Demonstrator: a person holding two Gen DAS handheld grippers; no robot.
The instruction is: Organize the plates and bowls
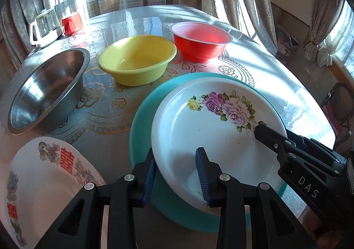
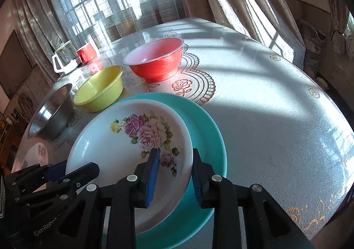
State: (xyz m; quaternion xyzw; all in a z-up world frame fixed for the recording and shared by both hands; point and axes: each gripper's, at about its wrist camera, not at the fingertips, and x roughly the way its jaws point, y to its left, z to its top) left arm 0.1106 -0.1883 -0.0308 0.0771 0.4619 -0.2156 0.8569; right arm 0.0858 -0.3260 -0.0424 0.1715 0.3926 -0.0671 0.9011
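A white floral plate (image 1: 205, 129) rests on a teal plate (image 1: 141, 116), near the table's front. My left gripper (image 1: 177, 173) is open, its fingers straddling the floral plate's left rim. My right gripper (image 2: 174, 173) is open, its fingers straddling the same plate's (image 2: 124, 149) right rim above the teal plate (image 2: 210, 129); it also shows in the left wrist view (image 1: 272, 138). A steel bowl (image 1: 46, 91), a yellow bowl (image 1: 137, 60) and a red bowl (image 1: 201, 40) stand in a row behind. A white plate with red characters (image 1: 44, 182) lies at the front left.
A glass jug with a white handle (image 1: 44, 27) and a red cup (image 1: 72, 23) stand at the table's far left by the curtained window. A chair (image 1: 340, 105) is beyond the right edge. The tablecloth (image 2: 276, 105) stretches right of the plates.
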